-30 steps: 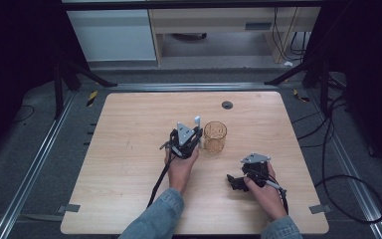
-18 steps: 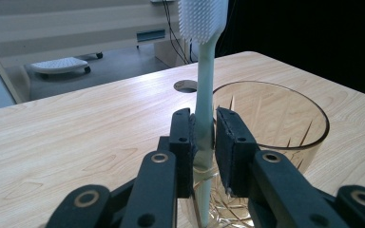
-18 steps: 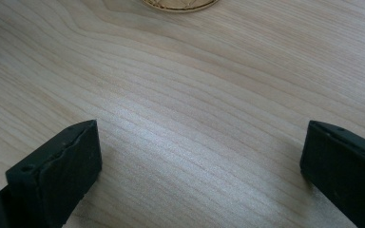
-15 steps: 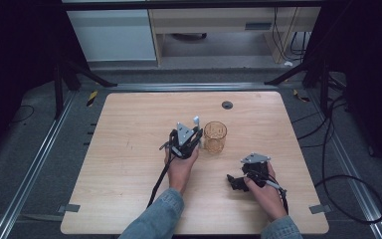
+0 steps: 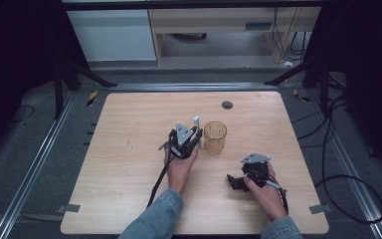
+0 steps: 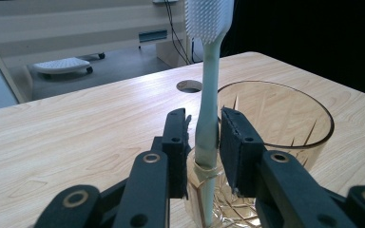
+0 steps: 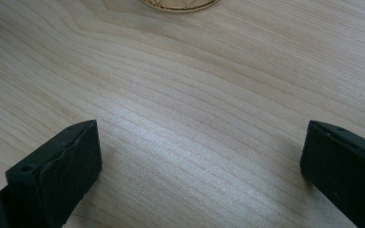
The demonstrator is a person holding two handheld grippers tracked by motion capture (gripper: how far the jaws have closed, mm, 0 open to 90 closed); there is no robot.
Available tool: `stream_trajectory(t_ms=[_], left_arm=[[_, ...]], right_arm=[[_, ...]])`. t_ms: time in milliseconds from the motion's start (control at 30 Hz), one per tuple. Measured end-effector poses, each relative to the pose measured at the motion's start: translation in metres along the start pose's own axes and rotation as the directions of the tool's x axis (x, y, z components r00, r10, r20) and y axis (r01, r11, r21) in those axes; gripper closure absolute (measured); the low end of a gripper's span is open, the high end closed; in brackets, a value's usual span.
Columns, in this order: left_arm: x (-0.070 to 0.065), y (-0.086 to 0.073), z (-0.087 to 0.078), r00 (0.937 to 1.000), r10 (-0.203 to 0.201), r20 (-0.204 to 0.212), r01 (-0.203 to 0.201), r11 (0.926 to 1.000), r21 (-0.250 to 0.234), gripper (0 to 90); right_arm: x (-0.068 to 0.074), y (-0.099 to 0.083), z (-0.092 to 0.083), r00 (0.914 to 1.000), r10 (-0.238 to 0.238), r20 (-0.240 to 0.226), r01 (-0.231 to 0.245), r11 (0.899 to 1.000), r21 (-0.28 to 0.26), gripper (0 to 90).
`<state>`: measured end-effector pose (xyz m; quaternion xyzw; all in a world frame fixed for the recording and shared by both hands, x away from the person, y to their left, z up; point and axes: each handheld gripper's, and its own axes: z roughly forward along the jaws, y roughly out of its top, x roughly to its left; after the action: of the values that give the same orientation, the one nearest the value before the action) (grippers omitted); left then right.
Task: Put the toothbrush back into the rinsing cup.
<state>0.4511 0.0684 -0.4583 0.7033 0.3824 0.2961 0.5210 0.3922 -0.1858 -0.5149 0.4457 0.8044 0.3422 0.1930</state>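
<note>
Near the middle of the table (image 5: 129,149), the left gripper (image 5: 193,133) holds a pale green toothbrush (image 6: 208,95) upright, bristle head up, its jaws closed on the handle just below the neck. Set against the high views from a second and half a second ago, almost nothing has shifted: the left hand (image 5: 179,167), the toothbrush and the amber cut glass tumbler (image 5: 214,137) stand in the same places, and the right hand has not moved either. That stillness reads as a pause, with the brush poised beside the glass rather than travelling.

From the left gripper view the lower end of the handle appears to sit against the near outer wall of the tumbler (image 6: 275,137) (whether it rests on the wood or hangs just above it cannot be told). The brush is therefore beside the glass, not inside it, so the likely step of standing it in the tumbler looks not yet done; a lift over the rim seems to be what remains.

The right gripper (image 5: 236,181) rests low on the table near the person's edge, well apart from the glass, its jaws spread wide over bare wood (image 7: 195,118) with nothing between them.
</note>
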Motion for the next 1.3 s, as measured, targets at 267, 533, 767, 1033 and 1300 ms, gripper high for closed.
stream_trajectory(t_ms=[267, 533, 767, 1033, 1300], left_arm=[[0.0, -0.001, 0.001, 1.0, 0.0, 0.003, 0.0, 1.0, 0.005, 65.0], [-0.002, -0.001, -0.004, 0.9999, 0.016, -0.005, -0.016, 0.9997, 0.017, 48.7], [-0.001, -0.002, -0.008, 0.9994, 0.019, 0.029, -0.02, 0.9986, 0.048, 34.4], [0.0, 0.002, -0.012, 0.9968, 0.031, 0.073, -0.035, 0.9976, 0.059, 23.3], [0.0, 0.005, -0.02, 0.9915, 0.082, 0.101, -0.09, 0.9927, 0.08, 15.1]], right_arm=[[0.0, 0.0, 0.0, 1.0, 0.0, 0.0, 0.0, 1.0, 0.0, 0.3], [0.001, 0.0, 0.0, 1.0, 0.002, 0.004, -0.002, 1.0, -0.001, 0.5], [0.001, -0.001, 0.0, 0.9999, -0.01, 0.007, 0.01, 1.0, -0.003, 0.5], [0.002, -0.001, -0.001, 1.0, 0.001, 0.004, -0.001, 1.0, -0.002, 0.5], [0.003, -0.001, -0.001, 1.0, 0.004, 0.003, -0.004, 1.0, -0.001, 0.5]])
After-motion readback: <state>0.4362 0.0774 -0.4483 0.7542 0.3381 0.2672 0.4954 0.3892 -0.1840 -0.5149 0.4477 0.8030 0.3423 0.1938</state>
